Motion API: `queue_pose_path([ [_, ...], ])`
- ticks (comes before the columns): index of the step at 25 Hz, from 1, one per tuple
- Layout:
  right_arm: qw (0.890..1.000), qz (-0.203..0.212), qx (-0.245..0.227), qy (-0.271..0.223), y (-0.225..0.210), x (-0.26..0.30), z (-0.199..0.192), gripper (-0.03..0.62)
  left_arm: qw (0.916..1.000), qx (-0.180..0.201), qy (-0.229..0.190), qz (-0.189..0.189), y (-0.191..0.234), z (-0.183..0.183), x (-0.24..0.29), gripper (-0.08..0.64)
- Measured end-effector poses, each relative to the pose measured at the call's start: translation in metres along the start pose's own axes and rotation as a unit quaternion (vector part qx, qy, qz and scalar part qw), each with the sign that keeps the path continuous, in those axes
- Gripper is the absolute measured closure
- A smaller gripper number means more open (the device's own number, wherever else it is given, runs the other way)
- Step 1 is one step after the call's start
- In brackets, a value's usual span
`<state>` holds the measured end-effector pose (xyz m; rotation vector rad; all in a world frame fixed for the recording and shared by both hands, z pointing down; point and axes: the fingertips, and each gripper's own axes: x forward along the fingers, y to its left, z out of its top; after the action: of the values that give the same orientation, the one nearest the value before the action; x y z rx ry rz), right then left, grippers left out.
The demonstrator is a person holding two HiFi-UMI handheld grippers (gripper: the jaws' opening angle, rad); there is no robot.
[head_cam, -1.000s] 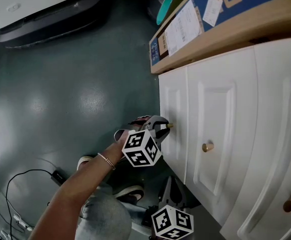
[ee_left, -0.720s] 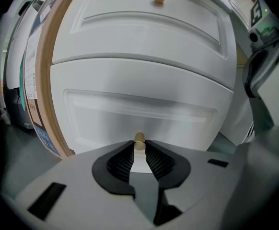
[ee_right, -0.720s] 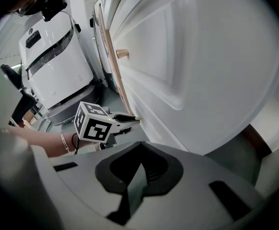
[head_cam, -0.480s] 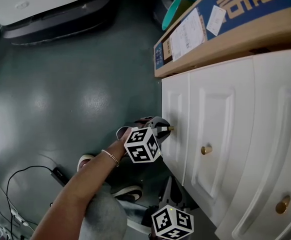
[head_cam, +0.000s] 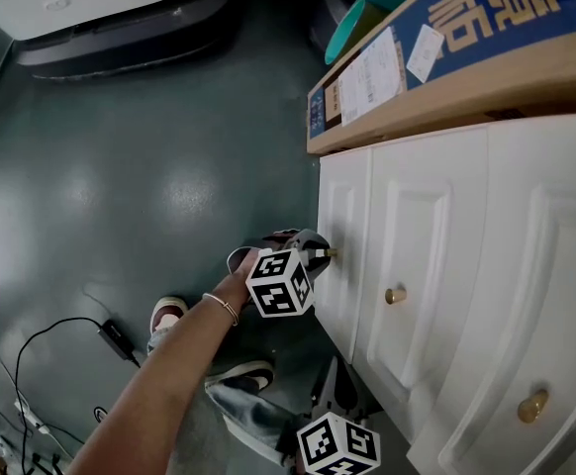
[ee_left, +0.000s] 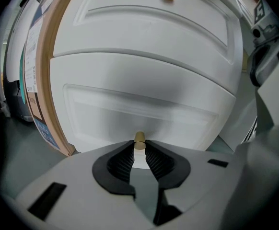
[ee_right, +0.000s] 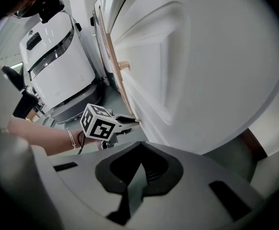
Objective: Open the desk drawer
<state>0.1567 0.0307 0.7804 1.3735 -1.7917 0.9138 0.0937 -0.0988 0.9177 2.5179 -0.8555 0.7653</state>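
One brass knob (ee_left: 139, 139) pinched: L gripper (ee_left: 139, 147) jaws have just been closing, tips now tight on it.
Pull straight out, no twist, keep drawer (ee_left: 144, 102) square; R gripper (ee_right: 138, 150) jaws together, empty.

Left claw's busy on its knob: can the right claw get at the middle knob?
Probably yes: the middle knob stands bare with nothing between it and the right claw, whose shut jaws must open first.

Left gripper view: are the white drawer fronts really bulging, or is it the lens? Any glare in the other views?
Left gripper view: the wide lens bows the flat drawer front into a bulge; the brass knob is sharp. Head view: soft glare patches on the dark green floor. Right gripper view: same bowing, black corners.
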Motion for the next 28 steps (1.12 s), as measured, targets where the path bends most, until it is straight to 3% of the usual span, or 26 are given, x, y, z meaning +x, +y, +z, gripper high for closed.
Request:
queue_pose_path([
  [13,1.000,-0.009,0.009,-0.005,0.013,-0.007,0.024,0.586,0.9992,-0.014,0.037,0.004,0.003,-0.013,-0.016,0.474],
  [28,1.000,-0.019,0.019,0.005,0.042,-0.013,0.037,0.586,0.9964,-0.011,0.082,-0.018,0.005,-0.035,-0.042,0.474],
])
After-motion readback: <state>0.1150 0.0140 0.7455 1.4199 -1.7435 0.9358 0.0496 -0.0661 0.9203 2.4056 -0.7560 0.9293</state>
